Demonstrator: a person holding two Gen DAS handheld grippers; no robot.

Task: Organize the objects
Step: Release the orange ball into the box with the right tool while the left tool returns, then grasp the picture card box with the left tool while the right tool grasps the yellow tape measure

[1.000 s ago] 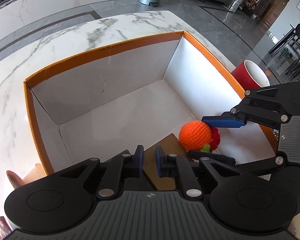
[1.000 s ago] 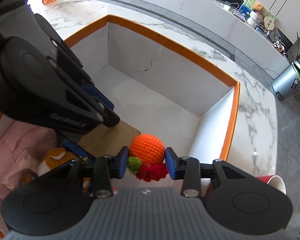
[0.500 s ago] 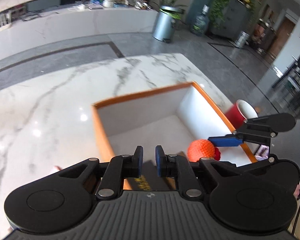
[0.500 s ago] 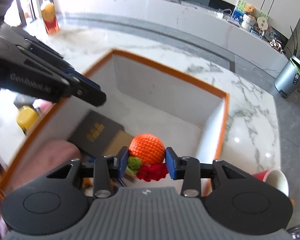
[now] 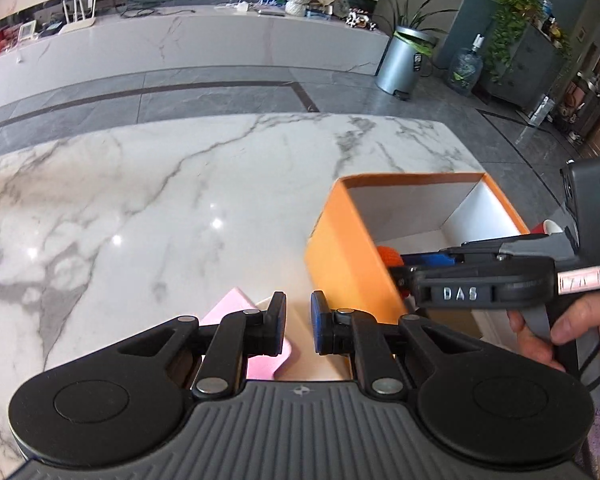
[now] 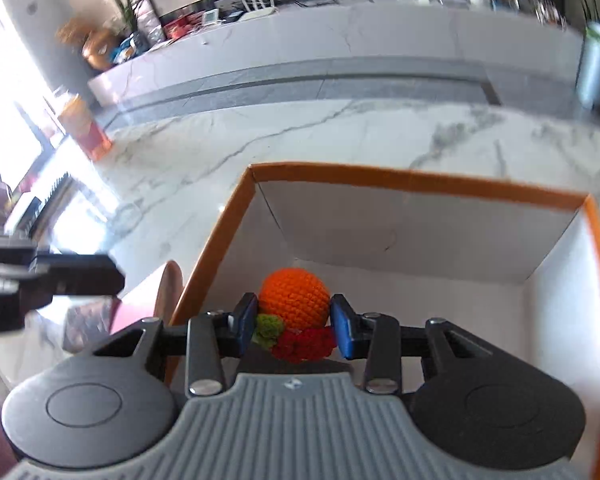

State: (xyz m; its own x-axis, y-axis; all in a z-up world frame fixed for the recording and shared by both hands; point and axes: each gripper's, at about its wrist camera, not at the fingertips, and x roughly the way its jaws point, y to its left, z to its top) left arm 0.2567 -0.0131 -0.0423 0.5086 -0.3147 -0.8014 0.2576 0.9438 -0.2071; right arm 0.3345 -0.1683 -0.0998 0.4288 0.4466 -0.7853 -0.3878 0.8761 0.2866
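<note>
An orange box (image 5: 340, 240) with white inner walls stands on the marble table; it also shows in the right wrist view (image 6: 420, 182). My right gripper (image 6: 294, 322) is shut on an orange crocheted ball (image 6: 294, 298) with green and red trim, held over the box's near left corner. The ball shows in the left wrist view (image 5: 388, 255) behind the box wall. My left gripper (image 5: 298, 322) is outside the box to its left, jaws nearly closed with a narrow gap and nothing between them, above a pink item (image 5: 236, 308).
The marble tabletop (image 5: 160, 200) stretches left and back. A red cup (image 5: 548, 226) stands beyond the box's right side. A pink item and a wooden piece (image 6: 168, 292) lie left of the box. A red carton (image 6: 86, 128) stands far left.
My left gripper has pulled up out of the box and moved left, outside it. My right gripper has lifted and tilted up with the crocheted ball still held.
</note>
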